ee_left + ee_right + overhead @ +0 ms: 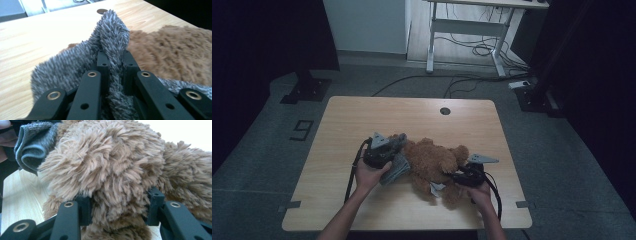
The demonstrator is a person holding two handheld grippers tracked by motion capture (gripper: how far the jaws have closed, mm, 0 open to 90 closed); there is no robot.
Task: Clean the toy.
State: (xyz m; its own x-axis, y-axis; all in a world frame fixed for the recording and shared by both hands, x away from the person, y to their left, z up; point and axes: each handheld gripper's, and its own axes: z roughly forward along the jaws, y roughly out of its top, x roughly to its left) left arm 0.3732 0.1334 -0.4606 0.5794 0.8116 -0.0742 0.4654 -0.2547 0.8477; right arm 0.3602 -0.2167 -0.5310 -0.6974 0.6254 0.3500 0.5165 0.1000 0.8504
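A brown plush teddy bear (pixel 434 162) lies on the wooden table (pixel 362 120), near its front middle. A fuzzy grey cloth (pixel 396 167) is bunched at the bear's left side. My left gripper (pixel 384 152) is shut on a fold of this grey cloth (pixel 113 42), which stands up between the jaws. Beside it lies the bear's brown fur (pixel 172 55). My right gripper (pixel 462 176) is at the bear's right side, shut on a thick part of the bear (pixel 117 202). The grey cloth (pixel 33 142) shows beyond the bear in the right gripper view.
A round cable hole (pixel 445 111) sits near the table's far edge. Behind the table stands a white desk frame (pixel 467 30) with cables on the floor. Dark stand bases (pixel 307 90) flank the table at the back left and right.
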